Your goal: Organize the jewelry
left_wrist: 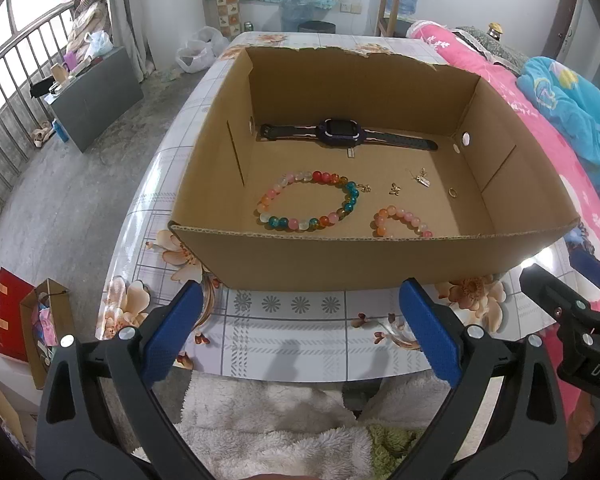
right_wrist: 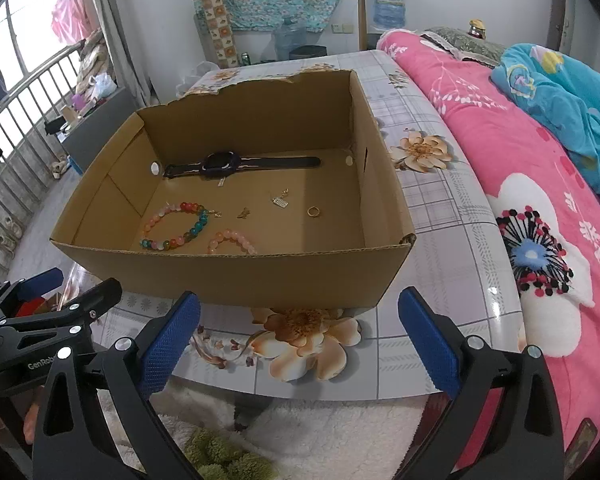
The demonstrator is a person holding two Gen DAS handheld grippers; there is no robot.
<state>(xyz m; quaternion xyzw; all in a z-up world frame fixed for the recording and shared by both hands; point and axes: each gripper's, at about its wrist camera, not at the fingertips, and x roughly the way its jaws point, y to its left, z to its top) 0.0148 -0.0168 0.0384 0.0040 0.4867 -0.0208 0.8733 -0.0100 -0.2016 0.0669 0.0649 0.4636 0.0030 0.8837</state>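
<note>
The near wall of the cardboard box point(left_wrist: 380, 260) hides the lower half of my pink bead bracelet point(left_wrist: 403, 221), so I see only its upper arc. The small charm point(left_wrist: 395, 189) beside it is too tiny for me to make out, and so is the silver tag pendant point(right_wrist: 281, 201). My right gripper point(left_wrist: 572, 292) is cut off by the left camera's edge. The surface point(right_wrist: 440, 216) runs out of sight behind the box.

The cardboard box point(left_wrist: 380, 256) is standing open on top; its near wall is blocking a level approach to the bracelets point(left_wrist: 308, 202).
</note>
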